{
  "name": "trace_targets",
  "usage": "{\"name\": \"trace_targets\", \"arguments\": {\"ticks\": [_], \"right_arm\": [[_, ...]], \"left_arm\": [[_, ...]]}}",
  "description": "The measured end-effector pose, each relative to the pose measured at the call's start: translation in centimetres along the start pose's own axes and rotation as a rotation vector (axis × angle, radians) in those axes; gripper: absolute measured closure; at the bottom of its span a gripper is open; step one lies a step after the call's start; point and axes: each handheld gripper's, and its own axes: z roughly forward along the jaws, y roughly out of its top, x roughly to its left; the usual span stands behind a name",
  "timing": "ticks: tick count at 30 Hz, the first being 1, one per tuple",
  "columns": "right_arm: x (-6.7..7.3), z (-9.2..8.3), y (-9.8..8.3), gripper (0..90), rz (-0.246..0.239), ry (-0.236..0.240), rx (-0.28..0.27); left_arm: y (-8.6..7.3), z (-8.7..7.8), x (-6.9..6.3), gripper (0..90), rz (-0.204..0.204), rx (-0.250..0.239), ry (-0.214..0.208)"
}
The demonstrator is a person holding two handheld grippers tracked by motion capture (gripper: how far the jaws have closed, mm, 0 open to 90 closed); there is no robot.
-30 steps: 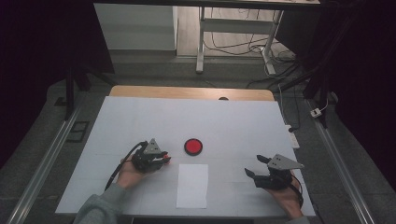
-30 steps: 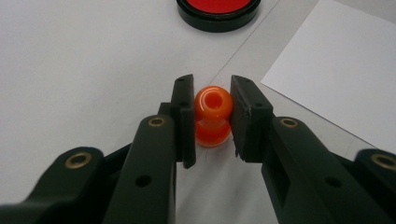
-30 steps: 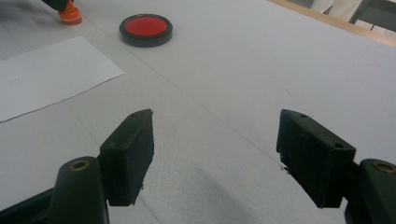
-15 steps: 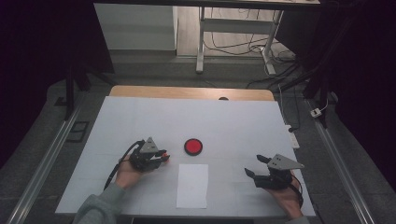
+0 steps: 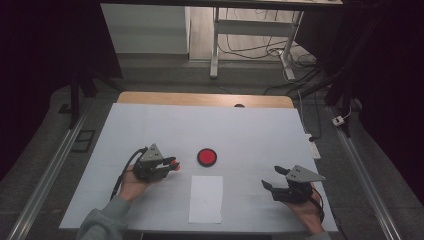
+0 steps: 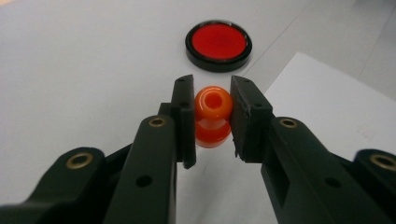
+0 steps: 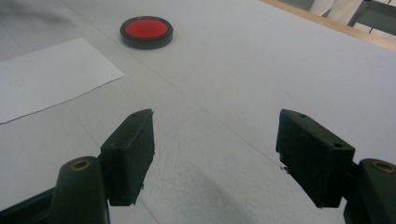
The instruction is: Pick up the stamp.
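My left gripper (image 6: 212,114) is shut on a small orange knobbed piece (image 6: 213,116), which has a hole in its rounded end. In the high view that left gripper (image 5: 172,163) sits left of centre, its tips pointing right toward a round red pad in a black rim (image 5: 206,157). The same red pad (image 6: 218,43) lies just beyond the held piece in the left gripper view. A white sheet of paper (image 5: 206,198) lies in front of the pad. My right gripper (image 5: 272,178) rests at the right, open and empty, with the red pad (image 7: 146,31) and paper (image 7: 51,74) far off.
The table top (image 5: 250,130) is a pale sheet with a wooden strip along its far edge. A white power strip (image 5: 313,146) hangs by the right edge. Metal rails run along both sides, and desk legs with cables stand behind.
The left gripper with the orange piece has edged slightly to the right, toward the red pad. The right gripper has stayed still.
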Motion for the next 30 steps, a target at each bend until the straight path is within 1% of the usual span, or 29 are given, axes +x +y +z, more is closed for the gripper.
{"name": "trace_targets", "arguments": {"ticks": [3,7,10,18,23,26,30], "right_arm": [[0.0,0.0,0.0,27.7,-0.001,-0.004,0.003],[0.0,0.0,0.0,27.9,-0.001,-0.006,0.001],[0.0,0.1,0.0,27.8,0.001,-0.004,-0.010],[0.1,0.1,0.0,27.6,-0.005,-0.009,-0.006],[0.1,0.1,-0.1,27.4,-0.007,-0.011,-0.012],[0.1,0.2,-0.1,27.2,-0.008,-0.010,-0.014],[0.2,0.2,-0.1,27.0,-0.014,-0.010,-0.014]], "left_arm": [[0.1,-0.5,0.0,71.7,-0.015,-0.027,-0.007],[0.3,-1.1,0.0,71.7,-0.029,-0.049,-0.018],[0.5,-1.6,-0.1,71.7,-0.031,-0.065,-0.023],[1.4,-2.9,-0.5,71.7,-0.035,-0.119,-0.049],[1.8,-3.4,-0.9,71.7,-0.028,-0.134,-0.060],[1.9,-3.5,-1.1,71.7,-0.033,-0.146,-0.079],[2.2,-3.4,-1.5,71.7,-0.043,-0.162,-0.117]]}}
